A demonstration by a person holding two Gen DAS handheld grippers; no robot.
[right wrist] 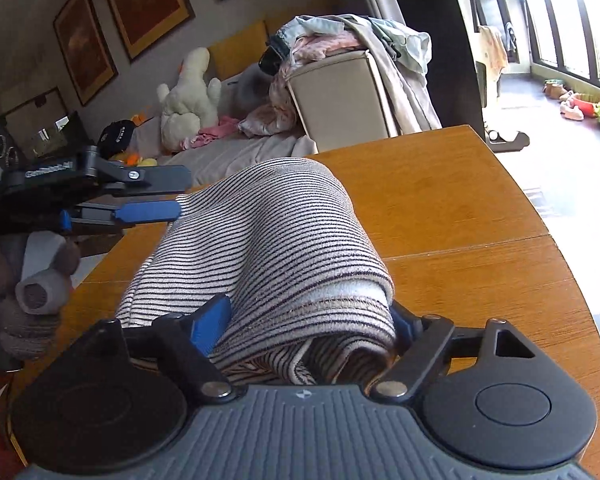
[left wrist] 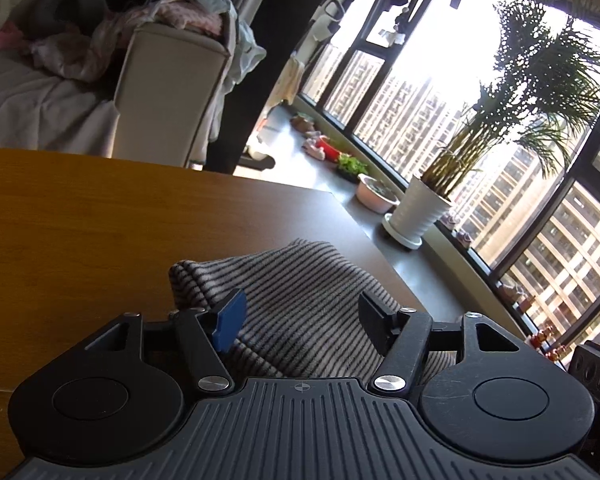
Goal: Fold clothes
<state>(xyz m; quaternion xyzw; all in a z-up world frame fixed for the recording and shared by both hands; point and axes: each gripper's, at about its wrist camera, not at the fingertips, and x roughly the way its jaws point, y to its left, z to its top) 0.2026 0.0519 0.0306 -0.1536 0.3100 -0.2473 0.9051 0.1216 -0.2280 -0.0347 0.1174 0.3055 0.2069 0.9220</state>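
Two hand-held grippers [left wrist: 300, 312] [right wrist: 308, 320] astride striped garment [right wrist: 268, 240]

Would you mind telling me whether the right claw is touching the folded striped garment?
Touching. The right wrist view shows the striped garment bunched between the right claw, filling the gap and lying against both fingers.

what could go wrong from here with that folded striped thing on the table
1. The folded grey-and-black striped knit garment sits as a loose, puffy roll between the right gripper fingers; pulling out carelessly could drag it open.
2. The left gripper stands open over the garment's other end, so nothing pins that fold and it may spring back.
3. In the left wrist view the garment lies close to the edge of the brown wooden table; a nudge might slide it off.
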